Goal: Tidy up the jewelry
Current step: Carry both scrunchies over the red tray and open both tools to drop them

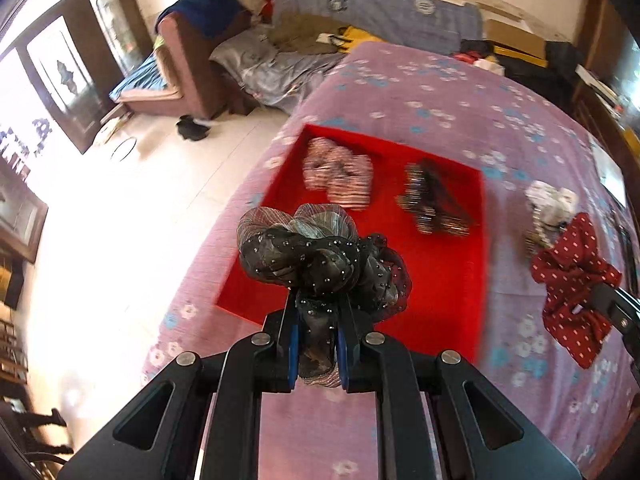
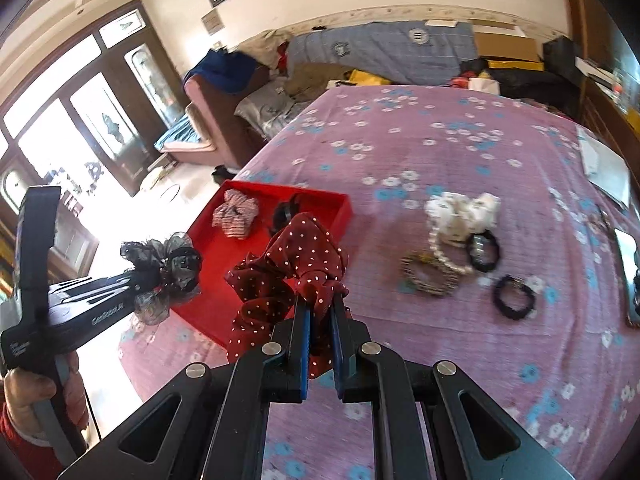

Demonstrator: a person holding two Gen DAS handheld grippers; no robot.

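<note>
Gripping scrunchies: left claw (image 1: 316, 320) black scrunchie (image 1: 320, 256), right claw (image 2: 320, 312) maroon scrunchie (image 2: 296, 264).

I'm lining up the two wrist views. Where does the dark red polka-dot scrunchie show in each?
Left wrist view: the dark red polka-dot scrunchie is at the far right edge, held off the bedspread by the right gripper.
Right wrist view: the scrunchie sits centre, clamped in that gripper's jaws.
Shared landmark: the red tray, left of the scrunchie in both.
</note>
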